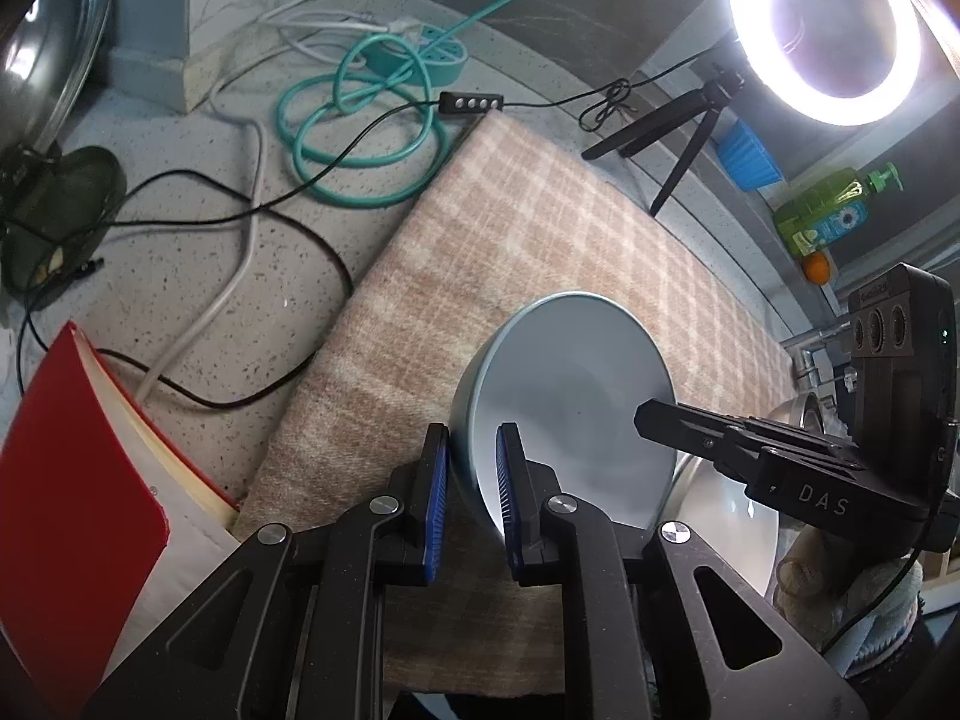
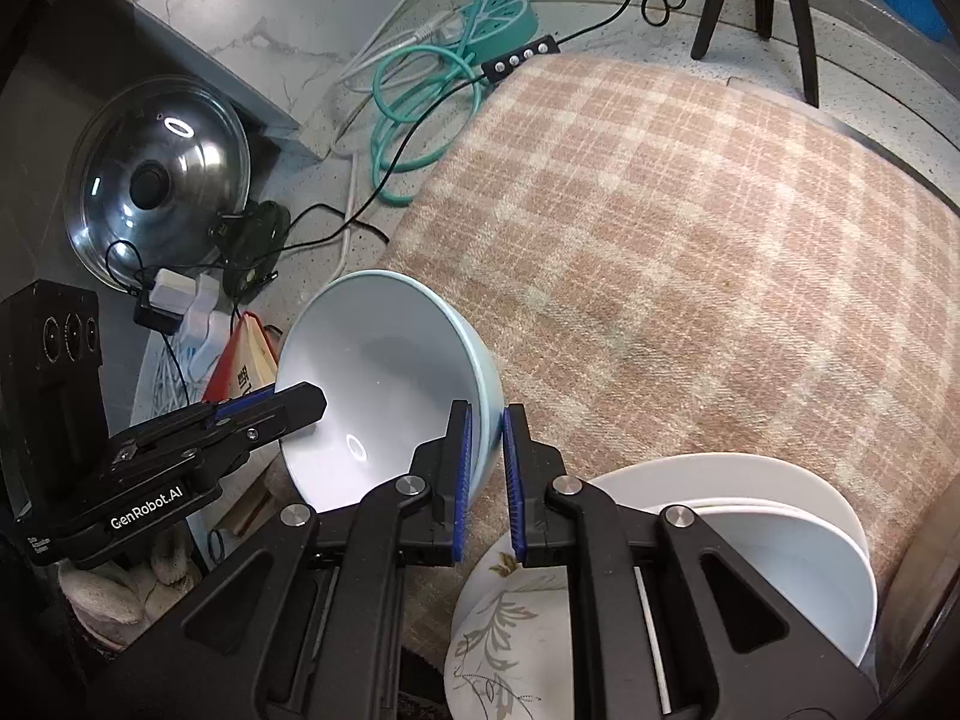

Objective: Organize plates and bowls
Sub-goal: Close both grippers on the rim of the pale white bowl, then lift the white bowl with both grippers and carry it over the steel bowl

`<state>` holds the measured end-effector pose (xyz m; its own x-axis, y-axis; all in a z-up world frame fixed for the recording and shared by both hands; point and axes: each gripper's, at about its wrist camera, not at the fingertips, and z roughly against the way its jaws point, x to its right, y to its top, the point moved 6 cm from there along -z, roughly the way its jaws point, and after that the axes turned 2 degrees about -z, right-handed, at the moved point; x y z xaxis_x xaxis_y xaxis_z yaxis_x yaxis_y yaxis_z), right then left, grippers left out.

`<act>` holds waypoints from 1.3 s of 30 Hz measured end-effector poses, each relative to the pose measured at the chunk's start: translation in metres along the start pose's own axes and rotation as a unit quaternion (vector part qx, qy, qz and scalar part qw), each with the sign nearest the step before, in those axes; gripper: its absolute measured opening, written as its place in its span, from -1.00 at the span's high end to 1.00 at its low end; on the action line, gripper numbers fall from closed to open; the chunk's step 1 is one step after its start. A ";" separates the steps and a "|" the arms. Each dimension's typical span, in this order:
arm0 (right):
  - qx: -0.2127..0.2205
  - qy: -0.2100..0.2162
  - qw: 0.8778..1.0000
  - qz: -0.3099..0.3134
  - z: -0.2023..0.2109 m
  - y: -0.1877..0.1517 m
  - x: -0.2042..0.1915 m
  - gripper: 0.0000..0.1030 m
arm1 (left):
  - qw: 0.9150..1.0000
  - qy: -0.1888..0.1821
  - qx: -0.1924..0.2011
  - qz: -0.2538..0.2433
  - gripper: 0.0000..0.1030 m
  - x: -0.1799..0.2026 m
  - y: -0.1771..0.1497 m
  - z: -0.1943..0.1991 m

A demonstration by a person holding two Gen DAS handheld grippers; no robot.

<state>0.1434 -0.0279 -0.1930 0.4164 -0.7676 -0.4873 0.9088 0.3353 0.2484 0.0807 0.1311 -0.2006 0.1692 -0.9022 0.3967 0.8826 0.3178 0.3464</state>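
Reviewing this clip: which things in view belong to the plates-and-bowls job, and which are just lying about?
Part of the job:
- light blue bowl, its rim gripped on opposite sides by the left gripper and right gripper
- white plates
- leaf-patterned dish

Just lying about:
- checked cloth
- pot lid
- teal cable
- red book
- ring light
- green soap bottle

I count one pale blue bowl (image 2: 384, 384), two white plates (image 2: 780, 528), one leaf-patterned dish (image 2: 510, 630), one pot lid (image 2: 159, 180), one red book (image 1: 72, 480).
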 end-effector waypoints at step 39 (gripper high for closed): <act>0.145 -0.060 0.978 -0.141 0.180 -0.057 0.150 0.79 | 0.978 -0.114 0.002 -0.177 0.73 0.217 0.009 -0.007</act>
<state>0.1495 -0.2601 -0.1299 0.1288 -0.8712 -0.4738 0.9338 -0.0543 0.3537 0.1286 -0.0635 -0.1178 -0.2492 -0.8681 0.4293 0.8661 -0.0014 0.4999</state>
